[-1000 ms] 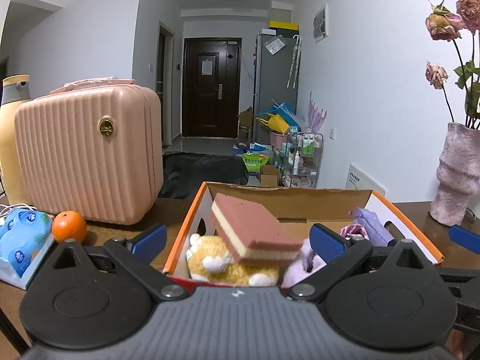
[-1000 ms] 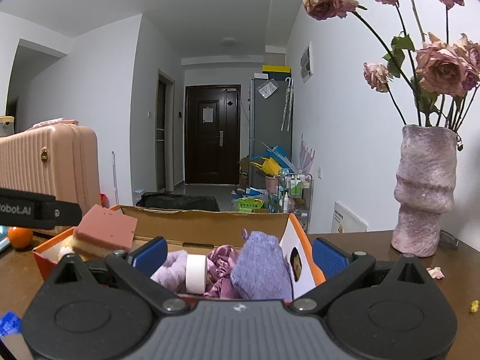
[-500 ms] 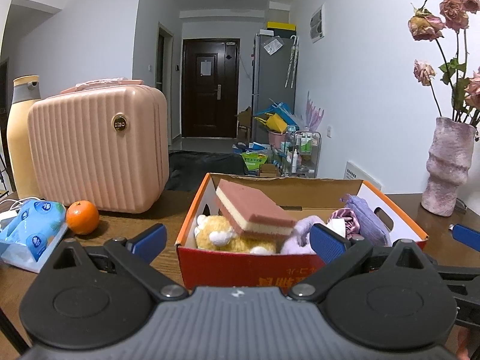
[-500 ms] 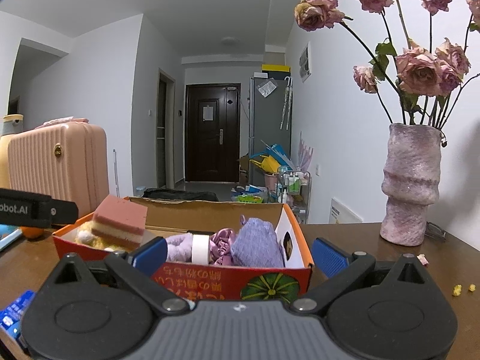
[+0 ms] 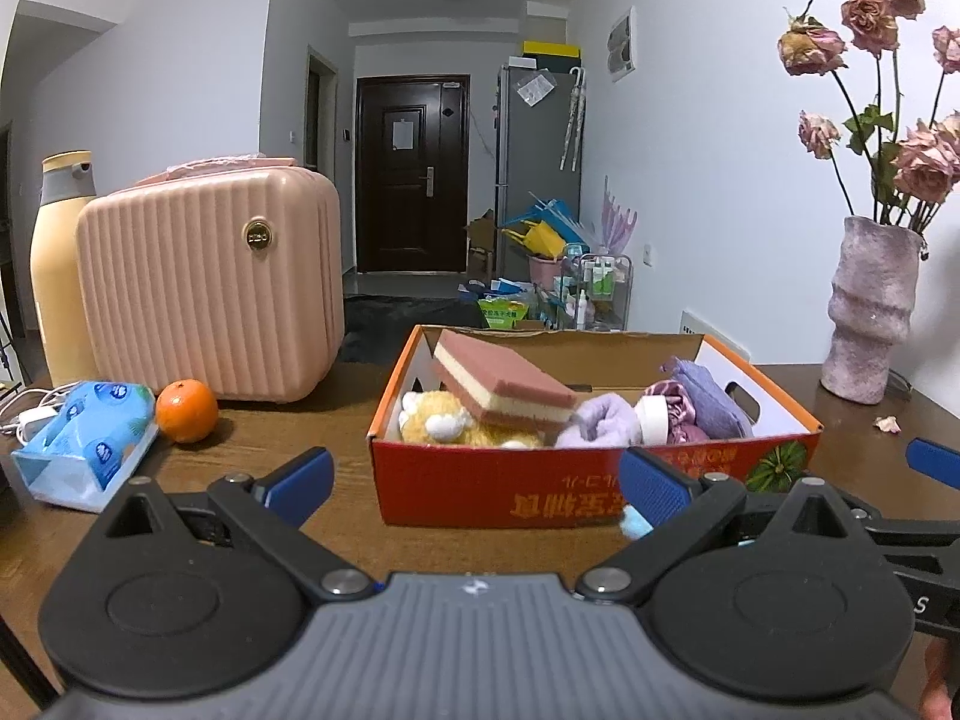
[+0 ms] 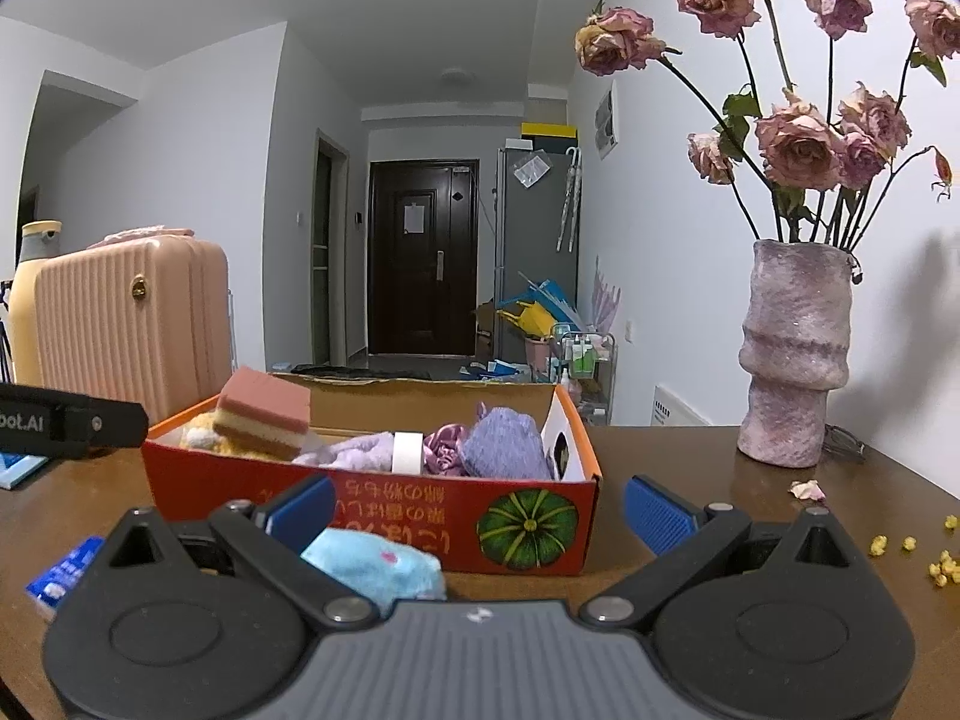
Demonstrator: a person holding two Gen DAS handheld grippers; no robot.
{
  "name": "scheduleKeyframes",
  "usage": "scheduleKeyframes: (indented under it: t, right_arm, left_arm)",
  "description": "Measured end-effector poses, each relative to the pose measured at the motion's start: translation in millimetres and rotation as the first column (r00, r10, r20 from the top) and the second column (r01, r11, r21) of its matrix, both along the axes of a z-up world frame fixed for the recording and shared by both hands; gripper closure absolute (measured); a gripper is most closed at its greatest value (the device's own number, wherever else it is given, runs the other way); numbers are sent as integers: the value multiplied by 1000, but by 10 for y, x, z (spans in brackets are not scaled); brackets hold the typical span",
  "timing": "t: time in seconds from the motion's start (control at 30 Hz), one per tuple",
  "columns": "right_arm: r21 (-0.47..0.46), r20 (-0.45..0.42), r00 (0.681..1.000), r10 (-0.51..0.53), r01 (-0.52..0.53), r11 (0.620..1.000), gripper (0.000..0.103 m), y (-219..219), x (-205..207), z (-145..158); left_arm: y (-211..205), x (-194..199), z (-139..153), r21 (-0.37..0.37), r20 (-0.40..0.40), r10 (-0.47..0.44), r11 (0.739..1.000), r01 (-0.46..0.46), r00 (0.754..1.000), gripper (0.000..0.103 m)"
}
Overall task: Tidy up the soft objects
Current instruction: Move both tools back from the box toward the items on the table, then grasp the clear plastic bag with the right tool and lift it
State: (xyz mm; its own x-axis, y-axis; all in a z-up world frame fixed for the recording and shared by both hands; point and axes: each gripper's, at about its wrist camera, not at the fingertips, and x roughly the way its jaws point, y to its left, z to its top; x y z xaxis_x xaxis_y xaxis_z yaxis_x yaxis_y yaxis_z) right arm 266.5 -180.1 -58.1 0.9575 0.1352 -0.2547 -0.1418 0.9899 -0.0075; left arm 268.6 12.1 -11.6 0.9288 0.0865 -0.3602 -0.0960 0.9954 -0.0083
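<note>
From where I sit, most of the sorting looks done. The cardboard box (image 5: 594,489) on the table (image 5: 336,414) already holds a pink-and-cream sponge (image 5: 501,387) propped on a yellow plush toy (image 5: 441,423), a lavender fuzzy cloth (image 5: 594,420), a roll of white tape (image 6: 406,452), a shiny mauve scrunchie (image 6: 445,449) and a purple knitted cloth (image 6: 507,444) at the right end.

What I judge is left is one piece: a light blue plush item (image 6: 375,564) with small pink marks, lying on the table just in front of the box's near wall. In my right view it sits low between the fingers, closer to the left finger; whether it touches that finger I cannot tell. From the left view only a sliver of it peeks out beside the right finger.

My left tool (image 5: 474,483) stands wide apart and holds nothing, with the box front in line between its fingers. My right tool (image 6: 477,507) is also spread wide and carries nothing. I would count the blue item as the next pick, probably for the right side, since it lies nearer there.

Off to the left, a pink case (image 5: 210,288), an orange (image 5: 186,411) and a tissue pack (image 5: 84,441) sit apart from the box; the vase of dried roses (image 6: 795,354) stands to the right.
</note>
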Motion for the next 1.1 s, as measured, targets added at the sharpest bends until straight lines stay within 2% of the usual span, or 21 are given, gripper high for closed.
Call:
scheduleKeyframes:
  t: [0.73, 1.1]
  right_arm:
    - [-17, -36, 999, 31, -31, 999, 0, -42, -691, -20]
    - [-25, -69, 996, 52, -54, 998, 0, -24, -849, -52]
  left_arm:
    - [125, -718, -138, 6, -46, -38, 999, 38, 998, 0]
    - [260, -925, -215, -15, -86, -50, 999, 49, 995, 0]
